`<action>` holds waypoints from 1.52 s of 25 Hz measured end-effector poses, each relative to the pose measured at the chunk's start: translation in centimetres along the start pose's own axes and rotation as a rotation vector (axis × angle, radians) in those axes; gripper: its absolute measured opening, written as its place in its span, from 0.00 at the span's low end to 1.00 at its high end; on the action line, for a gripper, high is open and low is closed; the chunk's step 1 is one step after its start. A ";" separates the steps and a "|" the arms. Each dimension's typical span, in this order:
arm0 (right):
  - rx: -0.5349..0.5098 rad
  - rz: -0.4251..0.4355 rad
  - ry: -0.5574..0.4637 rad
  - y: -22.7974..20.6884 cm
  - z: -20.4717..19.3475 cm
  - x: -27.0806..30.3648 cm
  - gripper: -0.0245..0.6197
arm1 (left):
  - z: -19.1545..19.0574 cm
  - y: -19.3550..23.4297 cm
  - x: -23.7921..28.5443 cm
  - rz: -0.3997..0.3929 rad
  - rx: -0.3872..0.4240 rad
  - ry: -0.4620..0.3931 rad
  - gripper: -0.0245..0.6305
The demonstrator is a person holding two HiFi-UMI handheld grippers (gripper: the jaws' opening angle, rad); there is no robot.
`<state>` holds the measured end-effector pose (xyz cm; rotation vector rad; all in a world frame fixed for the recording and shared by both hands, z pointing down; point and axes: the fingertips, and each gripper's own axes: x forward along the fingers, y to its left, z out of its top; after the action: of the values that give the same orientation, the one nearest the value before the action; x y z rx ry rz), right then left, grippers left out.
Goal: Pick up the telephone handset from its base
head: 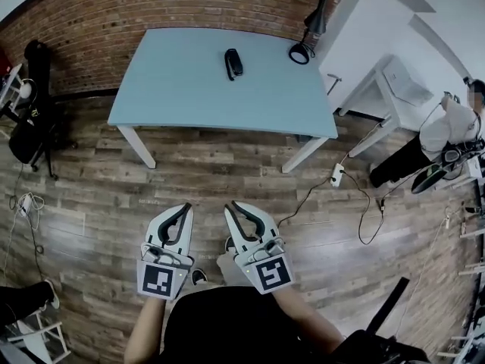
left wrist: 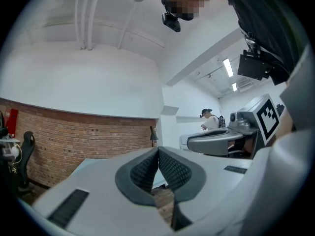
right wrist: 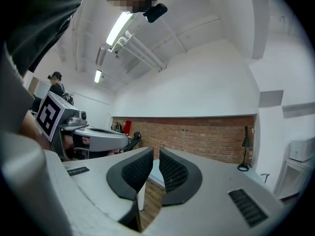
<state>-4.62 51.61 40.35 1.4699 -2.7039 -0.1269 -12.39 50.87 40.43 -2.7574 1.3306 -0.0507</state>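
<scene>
The black telephone [head: 233, 64], handset resting on its base, lies near the far middle of the light blue table [head: 182, 89]. Both grippers hang close to my body over the wooden floor, well short of the table. My left gripper [head: 186, 207] [left wrist: 158, 150] has its pads touching at the tips and holds nothing. Beside it, my right gripper [head: 231, 205] [right wrist: 153, 151] shows a narrow gap between its pads with nothing in it. Neither gripper view shows the telephone.
A black desk lamp [head: 307, 40] stands at the table's far right corner. White furniture [head: 394, 82] and a person [head: 447, 135] are at the right. A power strip [head: 337, 174] with cables lies on the floor. A black chair [head: 34, 120] stands at the left by the brick wall.
</scene>
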 end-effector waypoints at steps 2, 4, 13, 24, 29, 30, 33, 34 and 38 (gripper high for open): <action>-0.001 0.007 -0.008 -1.6 -0.2 0.4 0.08 | -0.2 0.0 1.6 0.013 -0.003 0.010 0.08; -0.007 0.011 -0.010 -3.4 -0.4 0.6 0.06 | -0.3 -0.3 3.3 0.017 0.003 0.028 0.08; 0.011 0.045 -0.043 -10.8 -1.2 0.9 0.03 | -0.1 -3.1 10.5 0.005 0.018 0.059 0.08; 0.067 0.053 0.030 -13.3 -4.1 2.1 0.03 | -2.2 -2.3 13.2 -0.032 0.032 0.154 0.08; 0.053 0.009 0.044 -13.6 -4.0 4.1 0.03 | -1.8 0.0 14.4 -0.071 0.021 0.109 0.08; 0.046 0.001 0.045 -13.6 -3.7 4.6 0.03 | -1.7 0.5 14.5 -0.083 0.013 0.101 0.08; 0.027 -0.024 0.056 -13.5 -2.8 6.1 0.03 | -1.6 2.1 15.2 -0.116 0.006 0.095 0.08; 0.026 -0.034 0.058 -13.5 -2.6 6.8 0.03 | -1.5 2.6 15.4 -0.127 0.013 0.091 0.08; -0.007 -0.065 0.069 -13.0 -1.9 9.3 0.03 | -0.2 4.2 15.6 -0.182 0.042 0.029 0.08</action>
<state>1.34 36.72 41.08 1.5310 -2.6007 -0.0867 -5.95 36.01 40.20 -2.8434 1.0679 -0.1290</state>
